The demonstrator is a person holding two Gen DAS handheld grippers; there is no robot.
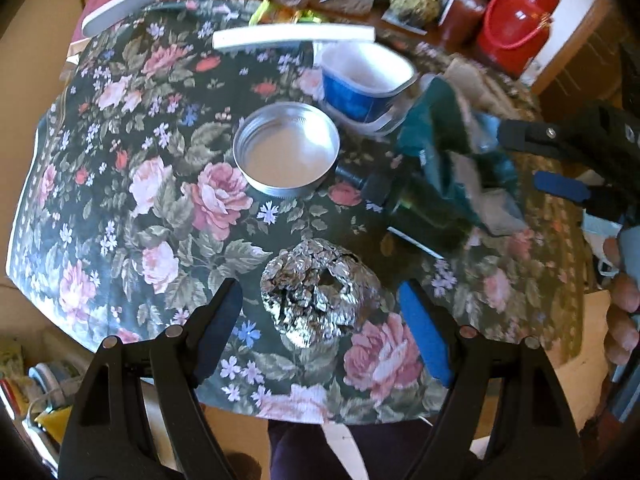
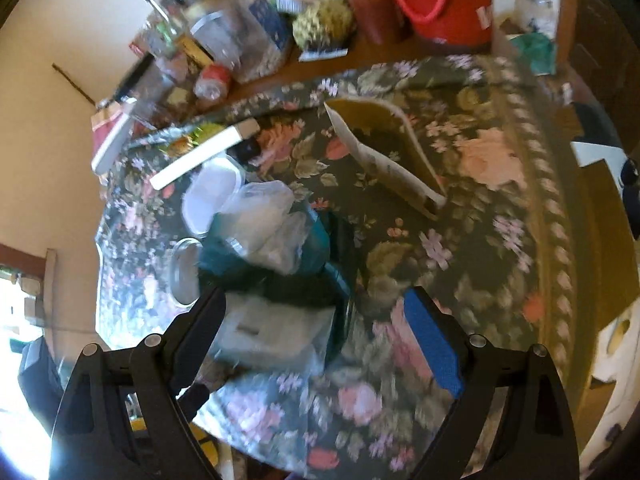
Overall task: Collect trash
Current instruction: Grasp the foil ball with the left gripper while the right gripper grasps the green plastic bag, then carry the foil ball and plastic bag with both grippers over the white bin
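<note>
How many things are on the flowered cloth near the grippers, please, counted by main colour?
Silver: 2, foil ball, metal lid
Blue: 1, tub
White: 1, flat bar
Teal: 1, bag
Dark green: 1, bottle
Total: 6

The left wrist view looks steeply down along its fingers onto the floral tablecloth, close above the table's near edge, with the round metal lid ahead of centre. The right wrist view, blurred, faces the same cloth from the lid's right side, probably a little higher. Both share the lid, the white strip beyond it, and the red jug behind.
</note>
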